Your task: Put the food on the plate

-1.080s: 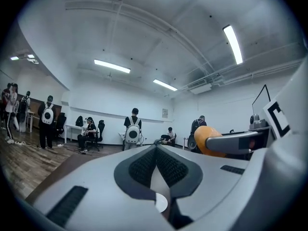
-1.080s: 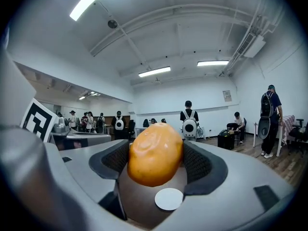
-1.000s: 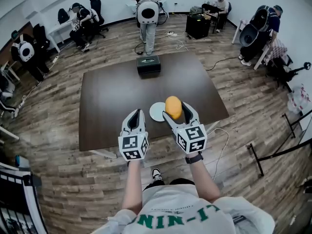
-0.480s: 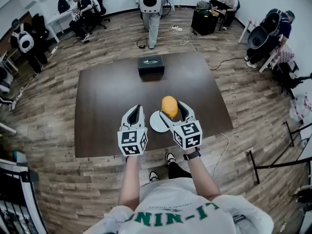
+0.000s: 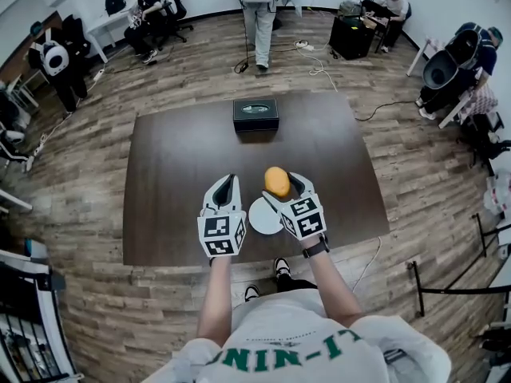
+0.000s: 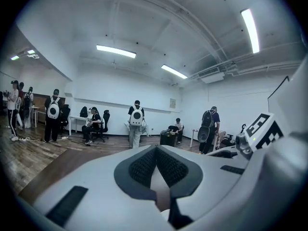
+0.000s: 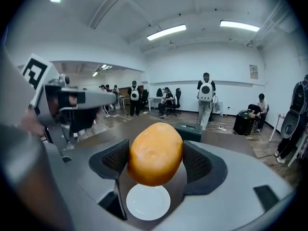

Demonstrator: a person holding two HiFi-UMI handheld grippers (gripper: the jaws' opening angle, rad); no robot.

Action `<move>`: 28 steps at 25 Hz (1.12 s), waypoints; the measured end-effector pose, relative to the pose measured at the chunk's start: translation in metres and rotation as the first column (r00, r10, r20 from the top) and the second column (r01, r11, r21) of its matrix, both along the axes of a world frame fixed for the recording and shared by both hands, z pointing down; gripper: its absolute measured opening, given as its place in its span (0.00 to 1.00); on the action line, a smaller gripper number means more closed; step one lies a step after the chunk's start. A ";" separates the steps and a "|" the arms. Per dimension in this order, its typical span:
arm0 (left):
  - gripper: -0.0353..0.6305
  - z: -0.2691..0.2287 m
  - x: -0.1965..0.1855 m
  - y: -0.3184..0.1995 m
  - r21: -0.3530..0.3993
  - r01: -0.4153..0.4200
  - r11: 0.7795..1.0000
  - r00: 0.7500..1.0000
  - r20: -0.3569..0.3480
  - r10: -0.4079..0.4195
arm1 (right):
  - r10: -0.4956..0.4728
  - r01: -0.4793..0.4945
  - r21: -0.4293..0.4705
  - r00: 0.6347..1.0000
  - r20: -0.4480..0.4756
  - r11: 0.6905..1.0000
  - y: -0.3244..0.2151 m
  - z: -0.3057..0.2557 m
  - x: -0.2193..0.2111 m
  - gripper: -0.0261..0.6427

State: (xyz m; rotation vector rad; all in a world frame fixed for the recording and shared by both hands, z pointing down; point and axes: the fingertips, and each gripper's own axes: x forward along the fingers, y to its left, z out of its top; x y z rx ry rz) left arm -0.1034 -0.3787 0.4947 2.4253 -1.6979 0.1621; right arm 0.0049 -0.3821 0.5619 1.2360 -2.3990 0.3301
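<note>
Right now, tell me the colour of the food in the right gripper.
The food is golden orange-brown, clearest in the right gripper view.

Green lettering is showing upside down on the person's white shirt (image 5: pixel 303 333) at 6 o'clock in the head view, reading in part "LI-NIN". The black box (image 5: pixel 255 112) at the desk's (image 5: pixel 176 182) 12 o'clock edge is carrying an illegible label. The wall sign (image 6: pixel 172 103) is appearing too small to read.

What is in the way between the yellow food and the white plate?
Nothing I can see. The right gripper holds the food over the plate, and the plate is bare, with only air between them.
</note>
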 end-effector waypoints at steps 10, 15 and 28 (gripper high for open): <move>0.07 0.025 -0.022 -0.027 -0.033 0.055 0.998 0.998 0.020 -0.055 | -0.146 0.119 -0.264 0.986 -0.085 0.957 -0.007 0.131 -0.028 0.57; 0.07 0.036 -0.034 -0.031 -0.059 0.089 0.994 0.996 0.026 -0.087 | -0.193 0.139 -0.349 0.973 -0.124 0.927 0.003 0.187 -0.035 0.57; 0.07 0.049 -0.039 -0.033 -0.074 0.104 0.992 0.994 0.030 -0.102 | -0.173 0.094 -0.425 0.973 -0.152 0.901 0.009 0.259 -0.026 0.57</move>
